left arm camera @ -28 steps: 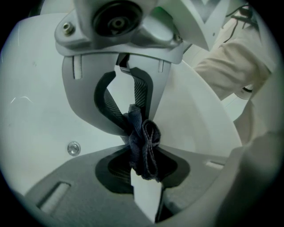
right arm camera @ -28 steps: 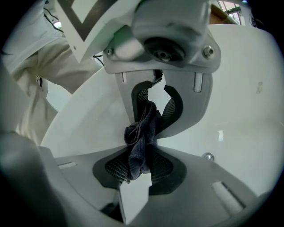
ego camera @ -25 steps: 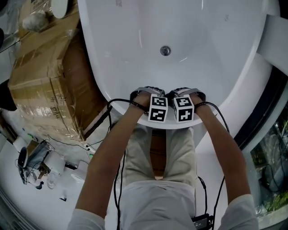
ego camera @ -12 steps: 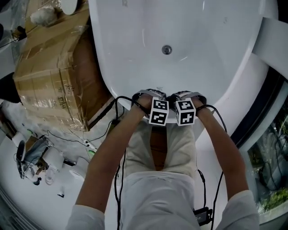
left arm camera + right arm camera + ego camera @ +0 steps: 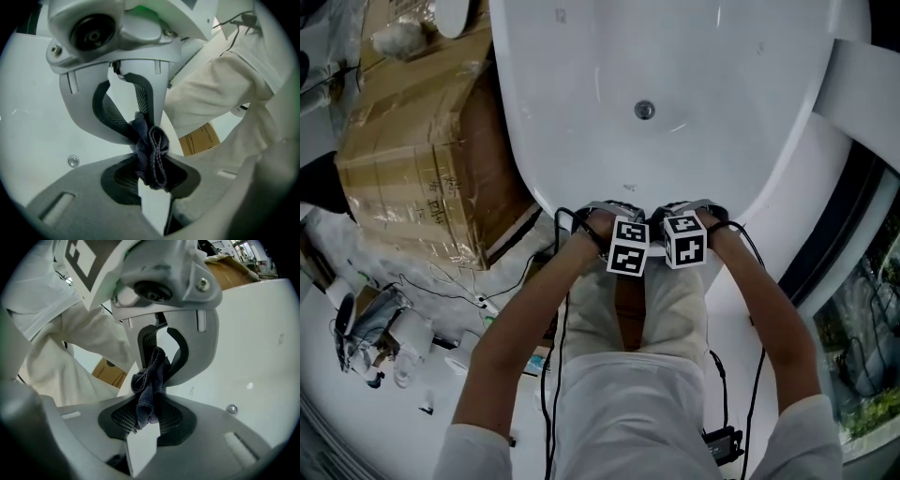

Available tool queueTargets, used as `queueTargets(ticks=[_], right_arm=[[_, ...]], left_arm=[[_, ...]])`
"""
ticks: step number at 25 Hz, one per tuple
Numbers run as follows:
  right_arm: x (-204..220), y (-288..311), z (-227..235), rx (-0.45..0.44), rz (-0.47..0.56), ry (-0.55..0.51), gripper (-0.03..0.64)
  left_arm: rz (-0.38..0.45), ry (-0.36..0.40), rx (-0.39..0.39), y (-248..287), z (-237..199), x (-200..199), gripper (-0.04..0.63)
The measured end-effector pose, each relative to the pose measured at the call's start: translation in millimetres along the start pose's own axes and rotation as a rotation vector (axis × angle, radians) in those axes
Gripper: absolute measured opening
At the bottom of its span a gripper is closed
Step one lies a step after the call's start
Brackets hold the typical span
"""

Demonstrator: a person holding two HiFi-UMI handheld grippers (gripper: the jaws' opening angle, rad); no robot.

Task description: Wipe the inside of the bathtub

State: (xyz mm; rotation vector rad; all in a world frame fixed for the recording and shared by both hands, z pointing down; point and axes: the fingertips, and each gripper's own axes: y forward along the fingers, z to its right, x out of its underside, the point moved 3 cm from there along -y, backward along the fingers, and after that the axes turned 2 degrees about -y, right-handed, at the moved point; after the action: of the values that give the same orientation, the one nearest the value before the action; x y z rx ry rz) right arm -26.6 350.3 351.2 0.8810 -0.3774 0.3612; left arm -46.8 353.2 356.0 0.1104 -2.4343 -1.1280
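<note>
the white bathtub (image 5: 694,84) lies open below, its drain (image 5: 645,111) bare. at its near rim the left gripper (image 5: 148,143) and right gripper (image 5: 151,380) sit side by side, each pinching a bunch of dark cloth (image 5: 157,161), probably so both hands can push it as one wiper.
</note>
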Motion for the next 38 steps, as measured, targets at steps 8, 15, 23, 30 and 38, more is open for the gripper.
queueTargets(ticks=[8, 15, 23, 30, 38], right_arm=[[10.1, -22.8, 27.9, 0.078, -0.01, -0.028, 0.098], [34.3, -37.2, 79.3, 0.159, -0.084, -0.093, 0.098], [65.5, -31.7, 120.5, 0.163, -0.134, -0.135, 0.1], [93.7, -25.3, 157.0, 0.181, -0.165, -0.144, 0.1], [118.3, -2.7, 196.6, 0.24, -0.221, -0.163, 0.099]], left_arm=[[0.021, -0.069, -0.091, -18.0, -32.6, -1.2, 0.103], [-0.016, -0.14, -0.242, -20.6, -90.3, 3.7, 0.101], [0.007, -0.215, -0.291, -1.2, -139.4, 8.0, 0.1], [0.025, -0.236, -0.332, 15.2, -182.6, 14.3, 0.1], [-0.032, -0.256, -0.4, 41.9, -223.5, 31.6, 0.1]])
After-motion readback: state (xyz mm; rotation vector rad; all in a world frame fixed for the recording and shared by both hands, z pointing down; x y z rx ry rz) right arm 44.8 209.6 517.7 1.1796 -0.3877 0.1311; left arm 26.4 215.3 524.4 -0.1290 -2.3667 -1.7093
